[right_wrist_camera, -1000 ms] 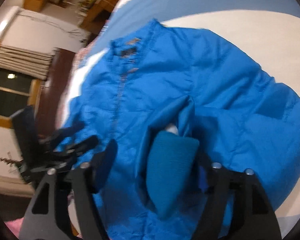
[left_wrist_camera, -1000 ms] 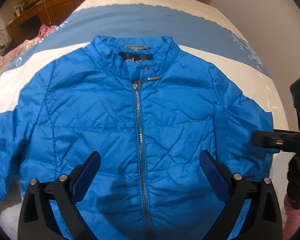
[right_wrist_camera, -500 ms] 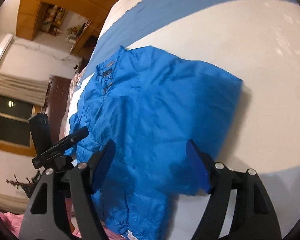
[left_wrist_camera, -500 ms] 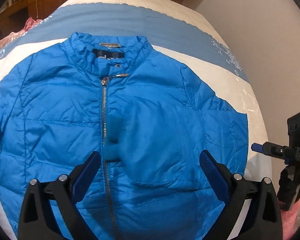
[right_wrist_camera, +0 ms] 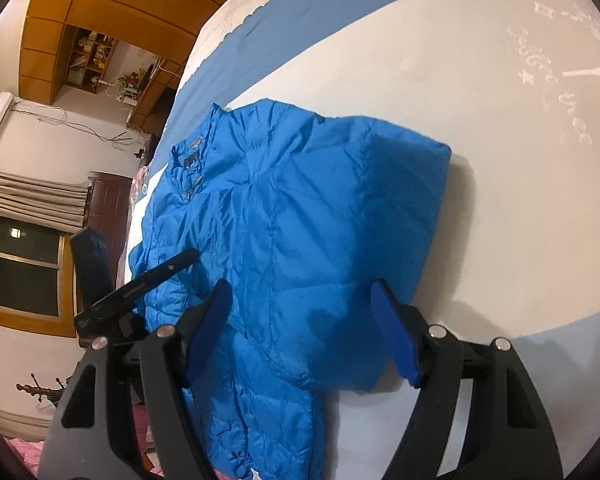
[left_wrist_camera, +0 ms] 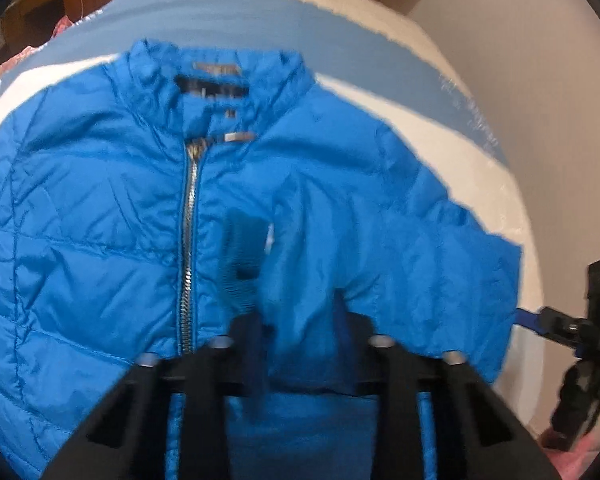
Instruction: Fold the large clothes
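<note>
A bright blue puffer jacket [left_wrist_camera: 100,216] lies face up on the bed, zipped, collar at the far end. Its right sleeve [left_wrist_camera: 312,280] is folded in across the chest, with the ribbed cuff [left_wrist_camera: 240,256] near the zipper. My left gripper [left_wrist_camera: 300,344] is narrowed around the folded sleeve fabric and holds it. In the right wrist view the jacket [right_wrist_camera: 292,232] lies with its folded side toward me. My right gripper [right_wrist_camera: 304,332] is open and empty just above the jacket's near edge. The left gripper [right_wrist_camera: 140,284] shows at the left there.
The bed has a white and blue sheet [right_wrist_camera: 500,120]. Its right edge meets a pale wall [left_wrist_camera: 520,60]. Pink cloth [left_wrist_camera: 60,28] lies at the far left. Wooden cabinets [right_wrist_camera: 100,0], a window [right_wrist_camera: 20,264] and a dark dresser stand beyond the bed.
The right gripper let go of the sleeve after laying it across the chest and pulled back to the bed's right side. The left gripper moved onto the folded sleeve and narrowed on it.
</note>
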A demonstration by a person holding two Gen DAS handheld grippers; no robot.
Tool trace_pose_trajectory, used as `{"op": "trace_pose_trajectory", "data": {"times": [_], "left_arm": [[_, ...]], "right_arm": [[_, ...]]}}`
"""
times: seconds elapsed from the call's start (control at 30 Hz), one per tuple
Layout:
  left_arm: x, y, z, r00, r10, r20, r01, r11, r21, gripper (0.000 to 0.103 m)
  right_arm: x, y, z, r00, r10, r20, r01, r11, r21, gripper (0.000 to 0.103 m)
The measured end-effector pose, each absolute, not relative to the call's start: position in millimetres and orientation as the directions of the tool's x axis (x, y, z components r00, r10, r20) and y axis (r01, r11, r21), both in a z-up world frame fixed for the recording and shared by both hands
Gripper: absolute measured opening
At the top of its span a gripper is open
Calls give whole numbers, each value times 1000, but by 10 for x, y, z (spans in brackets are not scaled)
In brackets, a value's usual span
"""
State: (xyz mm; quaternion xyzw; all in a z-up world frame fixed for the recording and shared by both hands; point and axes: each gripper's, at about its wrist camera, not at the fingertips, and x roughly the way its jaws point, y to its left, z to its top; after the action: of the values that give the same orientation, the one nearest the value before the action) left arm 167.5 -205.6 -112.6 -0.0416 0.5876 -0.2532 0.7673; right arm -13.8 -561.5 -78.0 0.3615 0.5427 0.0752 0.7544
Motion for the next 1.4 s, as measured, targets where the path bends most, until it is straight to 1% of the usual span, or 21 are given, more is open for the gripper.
{"op": "trace_pose_trajectory", "data": {"times": [0.03, 0.1, 0.2, 0.23, 0.3, 0.33, 0.4, 0.5, 0.57, 0.6, 0.63, 0.7, 0.87, 0.93, 0.97, 1.07, 1.13, 1.2, 1.3, 1.33, 1.4], "left_arm": [[1669, -1980, -1029, 208, -458, -864, 339, 863, -375, 8], [1691, -1803, -884, 261, -459, -849, 309, 873, -377, 7], [1774, -1481, -731, 332, -425, -842, 246, 901, -358, 7], [1808, -1305, -679, 368, -390, -844, 209, 919, -333, 7], [1838, -1111, -639, 417, -318, -851, 172, 947, -270, 6], [1861, -996, -631, 443, -263, -857, 142, 965, -222, 6], [1909, -819, -646, 455, -201, -868, 98, 980, -176, 6], [2029, -652, -831, 423, -167, -891, 79, 986, -147, 7], [2111, -653, -1018, 387, -145, -910, 70, 989, -127, 7], [2139, -666, -1137, 365, -131, -922, 66, 991, -115, 10], [2150, -648, -1223, 347, -121, -930, 61, 992, -107, 11], [2136, -617, -1365, 330, -120, -936, 61, 993, -106, 14], [2117, -641, -1388, 335, -109, -936, 70, 993, -91, 15], [2097, -619, -1259, 326, -104, -940, 46, 995, -94, 17], [2064, -566, -1131, 340, -107, -934, 39, 994, -99, 18], [1973, -609, -816, 420, -124, -899, 62, 992, -107, 30], [1981, -770, -755, 416, -164, -894, 107, 986, -130, 33], [2029, -929, -818, 389, -175, -904, 138, 982, -131, 33], [2133, -1113, -1081, 342, -146, -928, 165, 982, -93, 33], [2165, -1122, -1198, 313, -146, -939, 165, 981, -97, 33], [2205, -1094, -1381, 278, -170, -945, 169, 977, -126, 33]], "right_arm": [[-124, -5617, -764, 407, 508, -759, 273, 725, 632, 72], [-91, -5601, -736, 415, 516, -749, 261, 722, 641, 72], [-11, -5526, -705, 414, 531, -739, 232, 724, 650, 70], [18, -5491, -693, 415, 542, -731, 214, 723, 657, 67], [95, -5393, -673, 407, 560, -722, 183, 725, 665, 66], [137, -5340, -666, 401, 561, -724, 171, 730, 661, 66], [251, -5196, -693, 382, 576, -722, 144, 735, 663, 66], [416, -4992, -789, 344, 588, -732, 121, 745, 655, 63], [532, -4869, -927, 303, 552, -777, 139, 781, 609, 63], [577, -4829, -1001, 283, 526, -802, 152, 801, 579, 62], [615, -4794, -1101, 260, 496, -828, 170, 821, 545, 59], [647, -4769, -1231, 250, 480, -841, 185, 829, 528, 57], [677, -4767, -1231, 243, 466, -851, 194, 836, 513, 54], [662, -4780, -1134, 243, 451, -859, 211, 839, 501, 52], [634, -4767, -1014, 267, 443, -856, 197, 844, 498, 54], [590, -4690, -742, 323, 420, -848, 158, 860, 486, 56], [635, -4615, -714, 320, 429, -844, 142, 859, 491, 56], [703, -4505, -801, 289, 414, -863, 143, 873, 466, 56], [766, -4425, -1012, 247, 381, -891, 167, 889, 427, 56], [779, -4423, -1110, 231, 368, -901, 182, 893, 411, 55], [780, -4429, -1249, 229, 387, -893, 184, 884, 430, 55]]}}
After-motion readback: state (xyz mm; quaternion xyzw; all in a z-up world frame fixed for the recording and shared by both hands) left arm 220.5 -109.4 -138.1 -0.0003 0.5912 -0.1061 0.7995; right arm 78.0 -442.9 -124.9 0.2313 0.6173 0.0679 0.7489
